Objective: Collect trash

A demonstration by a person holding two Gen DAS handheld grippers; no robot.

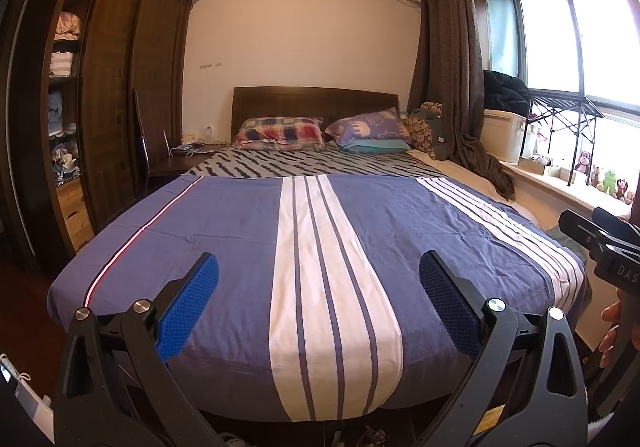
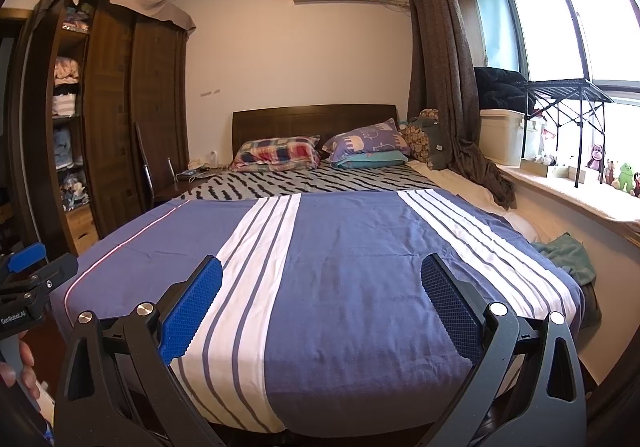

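Observation:
No trash shows in either view. My left gripper [image 1: 319, 299] is open and empty, held above the foot of a bed with a blue and white striped cover [image 1: 240, 231]. My right gripper [image 2: 321, 301] is open and empty too, above the same cover [image 2: 352, 247], a little to the right. The body of the right gripper shows at the right edge of the left wrist view [image 1: 608, 251]. The left gripper shows at the left edge of the right wrist view [image 2: 28, 279].
Pillows [image 1: 280, 133] lie by the wooden headboard [image 1: 316, 99]. A dark wardrobe [image 1: 108, 87] with open shelves stands left. A nightstand [image 1: 180, 159] holds small items. The window sill [image 2: 560, 183] right carries boxes and toys. A green cloth [image 2: 568, 255] lies at the bed's right edge.

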